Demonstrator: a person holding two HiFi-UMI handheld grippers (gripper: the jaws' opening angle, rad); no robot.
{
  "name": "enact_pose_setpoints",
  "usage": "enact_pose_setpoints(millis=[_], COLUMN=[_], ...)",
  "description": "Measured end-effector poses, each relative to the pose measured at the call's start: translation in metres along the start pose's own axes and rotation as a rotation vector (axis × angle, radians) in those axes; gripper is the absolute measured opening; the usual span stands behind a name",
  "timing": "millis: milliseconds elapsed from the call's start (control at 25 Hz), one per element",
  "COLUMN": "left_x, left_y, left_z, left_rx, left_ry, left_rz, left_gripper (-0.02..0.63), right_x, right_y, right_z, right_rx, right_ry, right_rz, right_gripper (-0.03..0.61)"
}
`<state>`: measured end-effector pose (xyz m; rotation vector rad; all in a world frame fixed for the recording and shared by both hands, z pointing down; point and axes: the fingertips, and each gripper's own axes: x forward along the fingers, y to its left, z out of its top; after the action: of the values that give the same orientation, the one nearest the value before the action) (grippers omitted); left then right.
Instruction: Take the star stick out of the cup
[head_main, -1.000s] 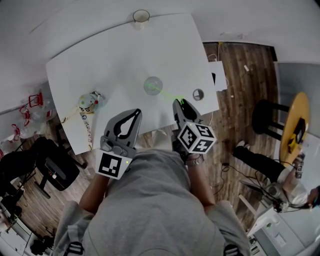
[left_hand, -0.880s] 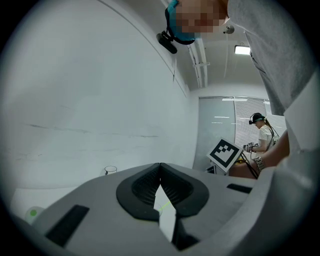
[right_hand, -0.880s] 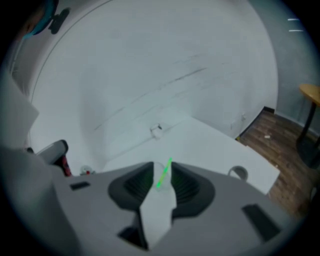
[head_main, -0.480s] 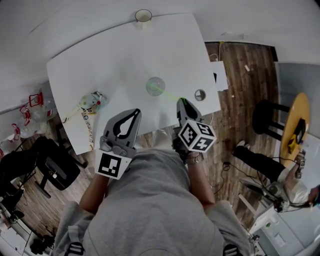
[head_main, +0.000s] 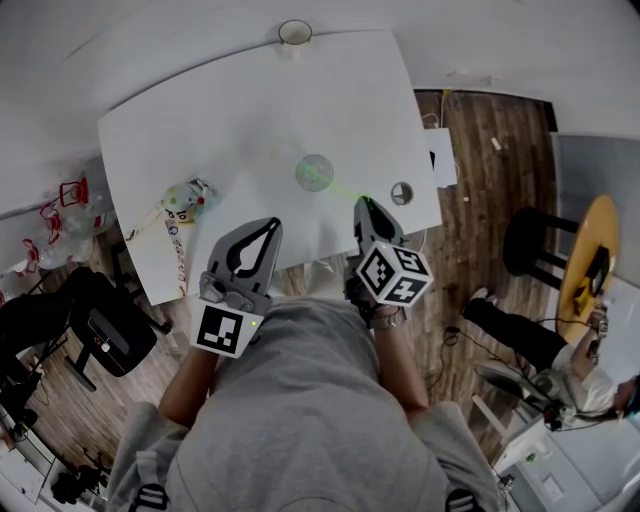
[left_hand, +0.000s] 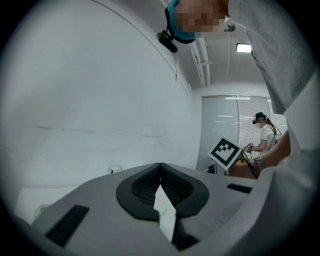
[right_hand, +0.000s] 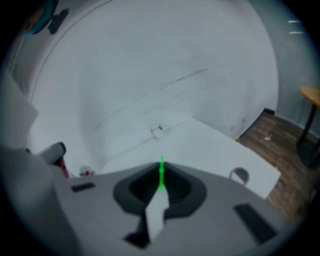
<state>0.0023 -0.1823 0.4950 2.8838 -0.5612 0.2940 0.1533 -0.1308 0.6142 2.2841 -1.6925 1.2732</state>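
We are looking at the left gripper (head_main: 270, 224) first, nearest the body on the near-left side of the cup (head_main: 314, 172): its jaws are sitting together with nothing between them, hovering over the near table (head_main: 230, 110) edge and taking no part. On the near-right side of the cup, the right gripper (head_main: 360, 204) is clamping the star stick (head_main: 342, 190); in the right gripper view the green stick is poking up from between the closed jaws. In the head view the stick is running as a thin green line from those jaws toward the cup, with its far end at or over the rim. We are not able to tell whether that end is clear of the cup, and the star itself is too small to make out. We are judging this as the pull-out step, with the grip made and the withdrawal under way or about to finish. The next move is calling for a lift up and away from the cup while the clamp is kept firm, so the light cup is not tipping. Left of the cup a small toy figure (head_main: 183, 200) is lying, right of it a small round ring (head_main: 402, 192), and far beyond it a second cup (head_main: 293, 32) is standing at the far edge.
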Motion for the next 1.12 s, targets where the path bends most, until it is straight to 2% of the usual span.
enact_pose_setpoints(millis=[480,1120], left_x=[-0.005,-0.025], left_y=[-0.012,-0.038], left_z=[0.001,0.000], left_rx=[0.008,-0.003], left_ry=[-0.014,-0.050], left_rz=[0.036,0.140], left_gripper=[0.032,0.032], right_x=[-0.010,-0.034], right_y=[0.002,0.010], right_z=[0.004,0.012], right_rx=[-0.027,-0.085], right_ry=[-0.006,-0.028], right_rz=[0.043,0.140], right_gripper=[0.044,0.044])
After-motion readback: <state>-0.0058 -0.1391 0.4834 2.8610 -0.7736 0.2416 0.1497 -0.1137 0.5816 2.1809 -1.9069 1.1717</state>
